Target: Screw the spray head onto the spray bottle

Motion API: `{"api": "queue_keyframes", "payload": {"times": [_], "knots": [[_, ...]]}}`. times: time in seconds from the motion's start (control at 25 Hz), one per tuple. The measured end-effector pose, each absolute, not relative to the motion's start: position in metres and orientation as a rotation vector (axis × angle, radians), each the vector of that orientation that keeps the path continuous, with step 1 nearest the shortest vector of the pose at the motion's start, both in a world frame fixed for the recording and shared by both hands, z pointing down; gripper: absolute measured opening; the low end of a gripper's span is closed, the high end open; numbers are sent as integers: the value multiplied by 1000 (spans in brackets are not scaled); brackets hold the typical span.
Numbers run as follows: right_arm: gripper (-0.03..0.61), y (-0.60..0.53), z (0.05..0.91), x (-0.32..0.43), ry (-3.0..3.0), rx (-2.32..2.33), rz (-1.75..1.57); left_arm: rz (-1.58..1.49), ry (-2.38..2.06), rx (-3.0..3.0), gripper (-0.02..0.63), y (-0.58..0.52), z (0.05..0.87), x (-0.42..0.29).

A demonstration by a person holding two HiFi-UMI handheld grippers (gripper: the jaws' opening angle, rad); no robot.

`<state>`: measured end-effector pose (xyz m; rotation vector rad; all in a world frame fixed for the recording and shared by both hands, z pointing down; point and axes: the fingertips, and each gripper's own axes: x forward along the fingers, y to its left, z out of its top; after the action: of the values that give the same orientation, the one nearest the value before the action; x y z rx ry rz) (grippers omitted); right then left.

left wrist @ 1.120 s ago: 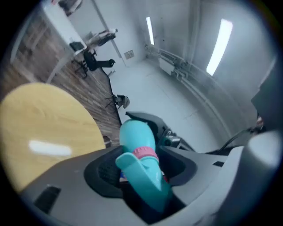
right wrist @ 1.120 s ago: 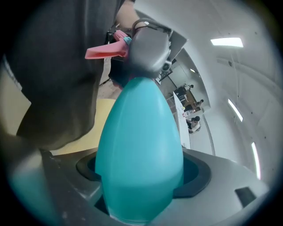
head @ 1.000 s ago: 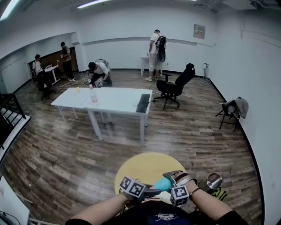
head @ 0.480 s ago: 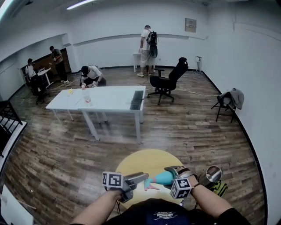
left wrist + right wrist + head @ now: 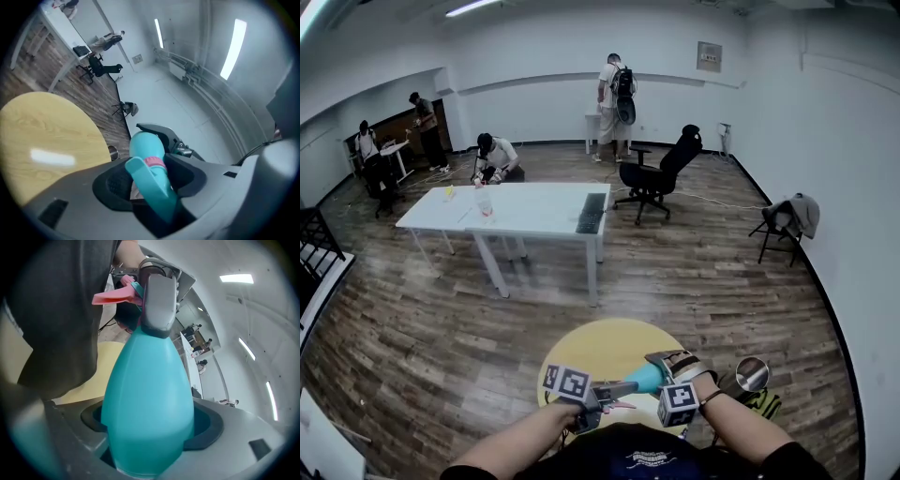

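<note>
Having drawn aside, the left gripper had returned, jaws just closing partway onto the spray head. The right gripper's jaws clamped the spray bottle over the tabletop's near edge. It was probably a re-grip for another turn.

Left tongs, right tongs: grey, with black-and-white marker cubes.

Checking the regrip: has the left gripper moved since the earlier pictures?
Yes. The left gripper swung left past the rim of the yellow table, then back right; its jaws have just been closing on the spray head.
</note>
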<state>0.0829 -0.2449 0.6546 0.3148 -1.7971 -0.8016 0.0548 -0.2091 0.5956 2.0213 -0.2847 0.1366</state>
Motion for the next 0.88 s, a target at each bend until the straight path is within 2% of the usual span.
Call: {"api": "queue_keyframes", "payload": {"times": [0.16, 0.28, 0.4, 0.48, 0.56, 0.64, 0.76, 0.88], "knots": [[449, -246, 657, 82, -1810, 301, -794, 445, -316, 2268, 229, -206, 597, 57], [449, -247, 655, 81, -1823, 303, -786, 473, -317, 2296, 229, -206, 595, 57], [449, -243, 651, 75, -1873, 298, -748, 358, -342, 2233, 235, -210, 590, 49], [449, -238, 644, 69, -1943, 322, -680, 147, -372, 2158, 247, -221, 575, 36], [449, -239, 641, 77, -1974, 361, -617, -80, -405, 2048, 293, -237, 559, 10], [449, -243, 643, 94, -1963, 392, -581, -210, -464, 1976, 299, -251, 552, -22], [449, -249, 649, 106, -1928, 410, -589, -181, -463, 2025, 299, -251, 554, -42], [449, -253, 649, 94, -1915, 397, -654, -63, -344, 1969, 301, -232, 571, -10]]}}
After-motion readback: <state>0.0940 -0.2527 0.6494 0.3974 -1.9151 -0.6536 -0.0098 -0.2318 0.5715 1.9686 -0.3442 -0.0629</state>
